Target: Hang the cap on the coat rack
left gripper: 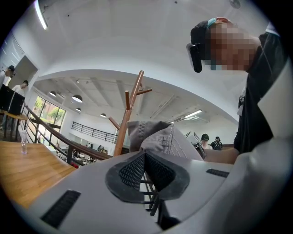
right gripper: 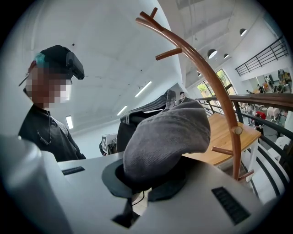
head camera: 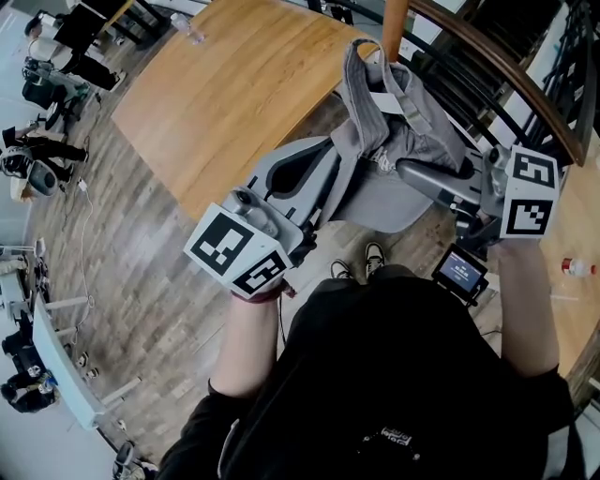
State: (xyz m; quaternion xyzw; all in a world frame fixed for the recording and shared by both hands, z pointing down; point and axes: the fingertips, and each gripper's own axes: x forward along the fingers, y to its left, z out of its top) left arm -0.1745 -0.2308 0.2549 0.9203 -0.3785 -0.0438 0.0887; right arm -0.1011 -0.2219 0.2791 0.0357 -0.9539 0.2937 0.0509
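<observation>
L pads [left gripper: 132, 171] pressed together on a fold of gray fabric, so the left gripper [left gripper: 145, 157] is pinching the cap [left gripper: 160, 137] near its crown edge. R pads closed tight on the brim [right gripper: 169, 137]; right gripper [right gripper: 151, 183] is clamped too, no gap seen.

Head view: cap [head camera: 394, 122] is strung btwn left gripper [head camera: 337, 167] and right gripper [head camera: 405, 171], chest-high in front of the person, off the rack. Its long axis runs brim-to-back away from the body, far edge just beside the coat rack [head camera: 396, 23] pole.

Key relation: the rack is ahead of and above the fingers. In the gripper views the pegs [right gripper: 169, 54] sit higher than the cap, w/ the pole [left gripper: 130, 109] behind it. R gripper looks nearer the pole, prob. Next move likely needs a lift up and fwd, opening over a peg. Wooden table [head camera: 234, 84] off to the left, not involved.
</observation>
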